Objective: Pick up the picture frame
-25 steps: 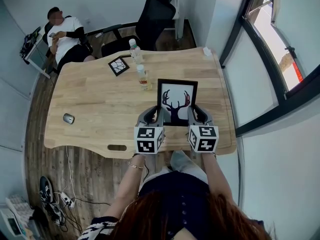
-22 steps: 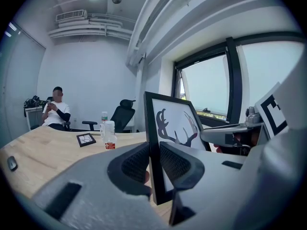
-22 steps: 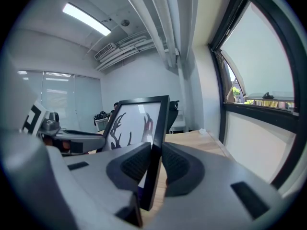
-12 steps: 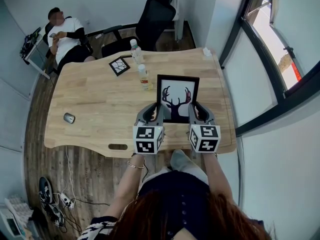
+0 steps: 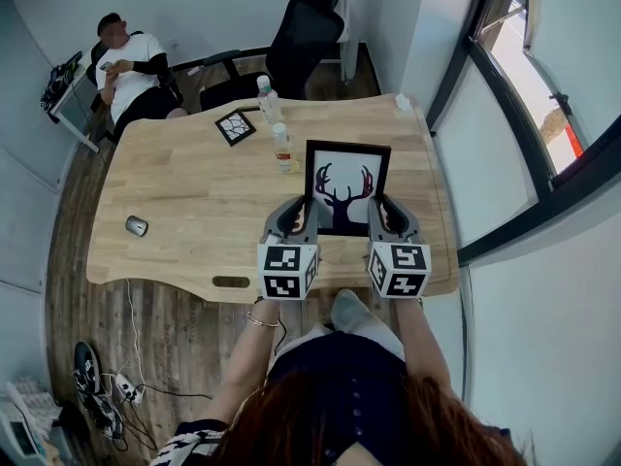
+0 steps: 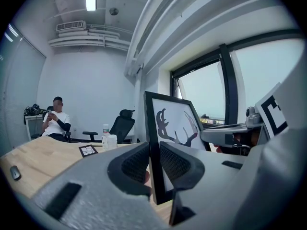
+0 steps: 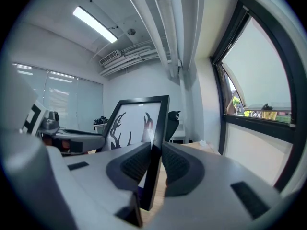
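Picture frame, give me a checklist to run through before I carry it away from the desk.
1. The left gripper is clamped on the left edge of the picture frame: ok.
2. The right gripper is clamped on its right edge: ok.
3. Frame upright and level between the two grips: ok.
4. Bottom edge clear of the table: cannot tell.
5. The nearest bottle stands apart from the frame, to its left: ok.

near bottle (image 5: 281,149) behind-left of frame (image 5: 346,187), mouse (image 5: 137,225) far left
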Demonstrator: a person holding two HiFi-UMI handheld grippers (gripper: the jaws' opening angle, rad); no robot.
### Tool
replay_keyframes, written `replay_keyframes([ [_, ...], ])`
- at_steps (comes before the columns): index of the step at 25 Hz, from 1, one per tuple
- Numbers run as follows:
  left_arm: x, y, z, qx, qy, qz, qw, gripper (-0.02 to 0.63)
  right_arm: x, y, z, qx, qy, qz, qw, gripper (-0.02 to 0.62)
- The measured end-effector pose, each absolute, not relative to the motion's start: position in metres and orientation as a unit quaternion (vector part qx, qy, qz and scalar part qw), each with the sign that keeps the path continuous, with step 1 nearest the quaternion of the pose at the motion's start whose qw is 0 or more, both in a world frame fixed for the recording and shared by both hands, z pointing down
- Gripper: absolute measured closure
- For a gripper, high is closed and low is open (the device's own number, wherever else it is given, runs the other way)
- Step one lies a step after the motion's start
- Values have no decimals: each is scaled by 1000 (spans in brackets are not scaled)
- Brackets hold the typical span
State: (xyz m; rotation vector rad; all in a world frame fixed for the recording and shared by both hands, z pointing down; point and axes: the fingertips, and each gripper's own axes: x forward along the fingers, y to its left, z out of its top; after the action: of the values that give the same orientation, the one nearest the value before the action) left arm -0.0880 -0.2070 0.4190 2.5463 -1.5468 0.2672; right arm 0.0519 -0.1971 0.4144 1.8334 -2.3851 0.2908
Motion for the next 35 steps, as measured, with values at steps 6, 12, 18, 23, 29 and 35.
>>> replay_keyframes([
  [6, -91, -197, 413, 848, -519, 81, 68, 523, 49, -187, 408, 606, -789, 85, 55, 520],
  [12, -93, -186, 409, 848, -520, 77, 62, 523, 47, -178, 403, 605, -791, 80, 50, 520],
  [18, -97, -179, 403, 849, -520, 71, 59, 523, 43, -170, 397, 607, -790, 73, 46, 520],
  [23, -99, -172, 401, 850, -519, 70, 56, 523, 41, -163, 393, 609, -789, 68, 46, 520],
  [29, -104, -166, 397, 851, -518, 66, 52, 523, 37, -156, 389, 613, -787, 62, 41, 520],
  [35, -105, -164, 389, 854, -516, 62, 42, 523, 36, -154, 382, 616, -785, 55, 38, 520],
])
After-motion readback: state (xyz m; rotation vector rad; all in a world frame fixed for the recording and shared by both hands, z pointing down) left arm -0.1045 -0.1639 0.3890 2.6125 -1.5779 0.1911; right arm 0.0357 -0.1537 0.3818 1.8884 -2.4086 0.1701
